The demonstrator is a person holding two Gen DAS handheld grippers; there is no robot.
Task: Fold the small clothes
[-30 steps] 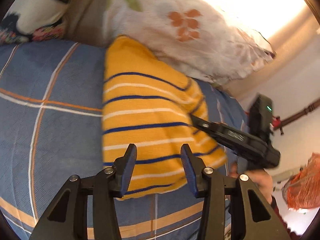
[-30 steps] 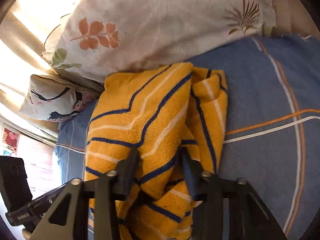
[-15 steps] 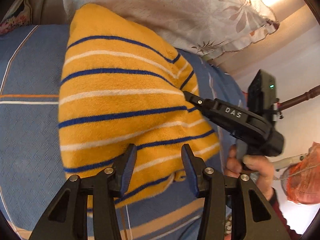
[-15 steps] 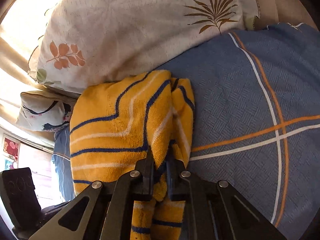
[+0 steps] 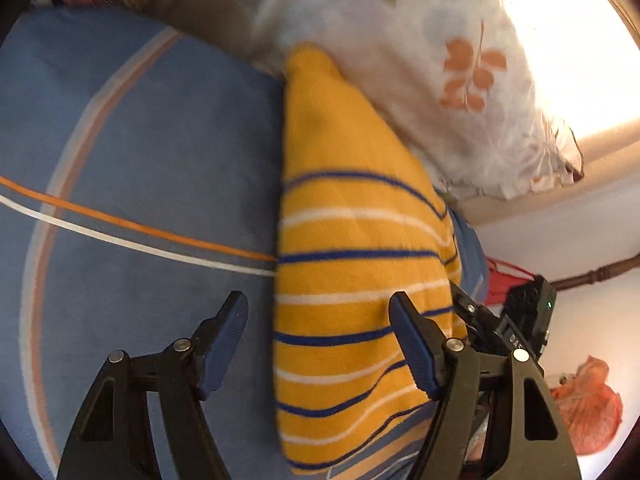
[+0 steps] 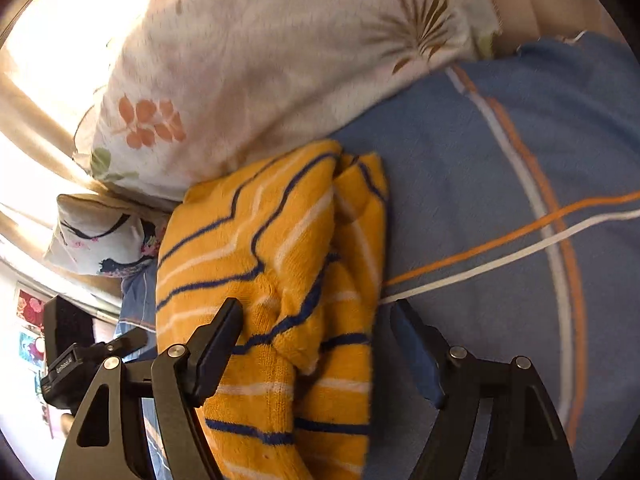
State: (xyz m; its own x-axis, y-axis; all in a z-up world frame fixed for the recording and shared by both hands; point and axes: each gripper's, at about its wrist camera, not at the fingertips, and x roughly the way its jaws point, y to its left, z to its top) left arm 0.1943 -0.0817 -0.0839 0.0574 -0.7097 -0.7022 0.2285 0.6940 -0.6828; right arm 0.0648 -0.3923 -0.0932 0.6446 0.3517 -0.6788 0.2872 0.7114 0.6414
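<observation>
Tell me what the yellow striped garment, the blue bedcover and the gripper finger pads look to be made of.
Yellow striped garment: soft knit or terry-like fabric, matte, with a fuzzy looped surface and thick rounded folds. Blue bedcover: woven cloth, probably cotton, matte, with printed orange and white lines; blur hides the weave. Finger pads: dark blue rubbery material on rigid black arms, likely plastic; faintly ribbed.

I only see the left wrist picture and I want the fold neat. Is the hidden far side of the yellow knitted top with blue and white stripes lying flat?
Observer: No. In the right wrist view, the yellow knitted top with blue and white stripes has a bunched flap doubled over beside the blue bedsheet.
Operator: Is the right claw gripping that flap?
Observer: No. The right claw is opening. One finger is over the top and the other over the sheet, and neither is pressing cloth.
</observation>
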